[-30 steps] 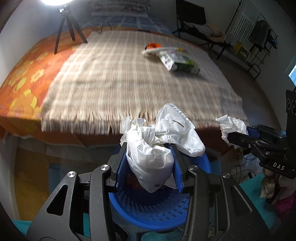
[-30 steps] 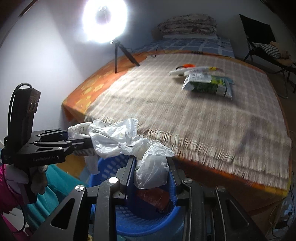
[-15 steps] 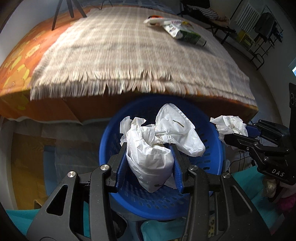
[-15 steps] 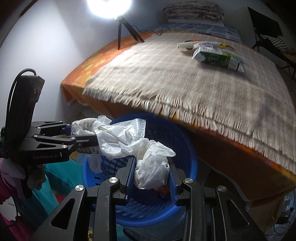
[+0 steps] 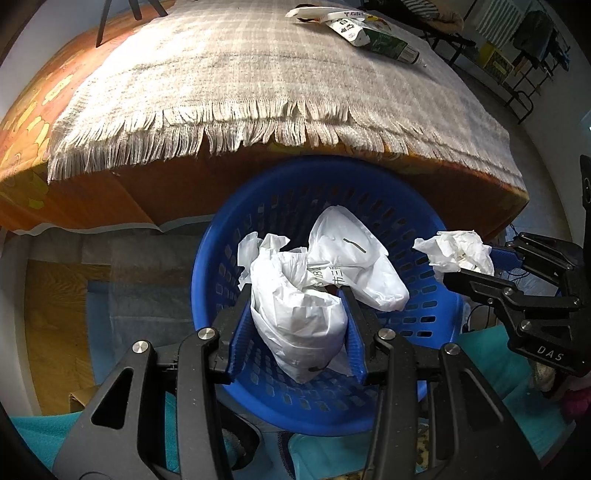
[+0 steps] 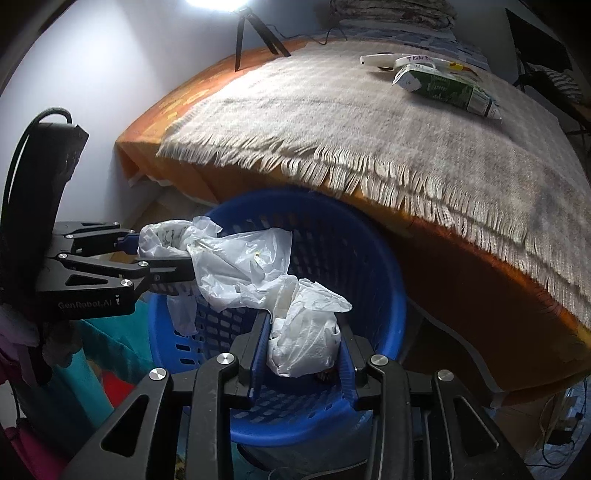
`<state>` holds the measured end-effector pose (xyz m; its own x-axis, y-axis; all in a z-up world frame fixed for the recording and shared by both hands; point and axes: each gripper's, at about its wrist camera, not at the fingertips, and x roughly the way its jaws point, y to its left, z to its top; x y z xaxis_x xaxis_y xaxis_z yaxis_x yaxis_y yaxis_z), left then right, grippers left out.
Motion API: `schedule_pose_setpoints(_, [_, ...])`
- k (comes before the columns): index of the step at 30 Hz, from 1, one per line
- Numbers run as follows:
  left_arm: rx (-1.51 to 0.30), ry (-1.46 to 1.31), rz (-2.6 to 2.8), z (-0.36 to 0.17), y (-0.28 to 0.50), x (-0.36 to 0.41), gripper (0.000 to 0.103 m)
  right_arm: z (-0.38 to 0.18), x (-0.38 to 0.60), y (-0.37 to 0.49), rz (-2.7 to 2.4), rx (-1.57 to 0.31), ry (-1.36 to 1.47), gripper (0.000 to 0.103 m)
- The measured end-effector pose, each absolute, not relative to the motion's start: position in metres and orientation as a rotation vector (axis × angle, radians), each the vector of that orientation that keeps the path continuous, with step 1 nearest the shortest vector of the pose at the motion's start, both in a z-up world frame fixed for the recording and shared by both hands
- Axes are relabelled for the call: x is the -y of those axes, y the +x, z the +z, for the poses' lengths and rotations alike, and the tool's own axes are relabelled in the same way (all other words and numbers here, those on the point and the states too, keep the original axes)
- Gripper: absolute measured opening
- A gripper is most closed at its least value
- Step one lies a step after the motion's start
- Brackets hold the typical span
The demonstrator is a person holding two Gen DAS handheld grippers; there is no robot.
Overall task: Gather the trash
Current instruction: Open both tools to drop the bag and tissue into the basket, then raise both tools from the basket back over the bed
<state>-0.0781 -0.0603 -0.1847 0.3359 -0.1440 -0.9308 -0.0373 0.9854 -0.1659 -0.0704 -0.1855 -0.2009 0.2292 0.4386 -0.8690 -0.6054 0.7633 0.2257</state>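
Note:
A blue perforated basket stands on the floor against the bed's edge. My left gripper is shut on a crumpled white plastic bag that hangs over the basket's opening. My right gripper is shut on a second wad of white plastic, held above the basket's right rim. Both wads hide the fingertips. A green and white carton and a white tube lie far off on the bed.
The bed has a fringed checked blanket over an orange sheet, and its edge overhangs the basket. A light tripod stands on the bed's far left. Teal cloth lies on the floor near the basket.
Both grippers have dropped from bed height and tipped downward, so they now sit over the basket's opening. Each keeps its white plastic wad.

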Motion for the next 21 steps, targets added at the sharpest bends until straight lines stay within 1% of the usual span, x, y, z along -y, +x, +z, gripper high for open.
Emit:
schedule_pose_setpoints(1, [-1.23, -0.166, -0.068, -0.1854, -0.0783, 0.0607, 0.045, -0.2015, 0.1848, -0.0705, 0.724, -1.132, -0.174, 0.037])
schedule_pose_setpoints(2, [-1.23, -0.164, -0.067, -0.186, -0.0783, 0.0616, 0.047, -0.2028, 0.1845, -0.0705, 0.723, -1.137, -0.177, 0.041])
schedule_pose_setpoints(5, [-1.237, -0.16, -0.056, -0.1889, -0.0788, 0.0628, 0.05, -0.2043, 0.1848, -0.0703, 0.72, -1.143, -0.177, 0.056])
schedule_pose_setpoints(7, [-1.239, -0.163, -0.047, -0.1903, -0.0784, 0.0632, 0.057, -0.2045, 0.1854, -0.0701, 0.716, -1.143, -0.177, 0.062])
schedule_pose_setpoints(8, [-1.238, -0.164, -0.041, -0.1909, -0.0778, 0.0617, 0.064, -0.2045, 0.1855, -0.0699, 0.711, -1.143, -0.178, 0.066])
schedule_pose_setpoints(9, [-1.235, -0.164, -0.036, -0.1908, -0.078, 0.0602, 0.068, -0.2045, 0.1854, -0.0697, 0.706, -1.142, -0.18, 0.071])
schedule_pose_setpoints(12, [-1.232, -0.162, -0.027, -0.1901, -0.0771, 0.0572, 0.071, -0.2043, 0.1853, -0.0697, 0.689, -1.14, -0.186, 0.083])
schedule_pose_setpoints(18, [-1.244, -0.161, -0.017, -0.1922, -0.0746, 0.0542, 0.071, -0.2067, 0.1839, -0.0687, 0.675, -1.154, -0.202, 0.09])
schedule_pose_setpoints(21, [-1.242, -0.164, -0.011, -0.1914, -0.0753, 0.0561, 0.071, -0.2078, 0.1825, -0.0683, 0.673, -1.157, -0.212, 0.091])
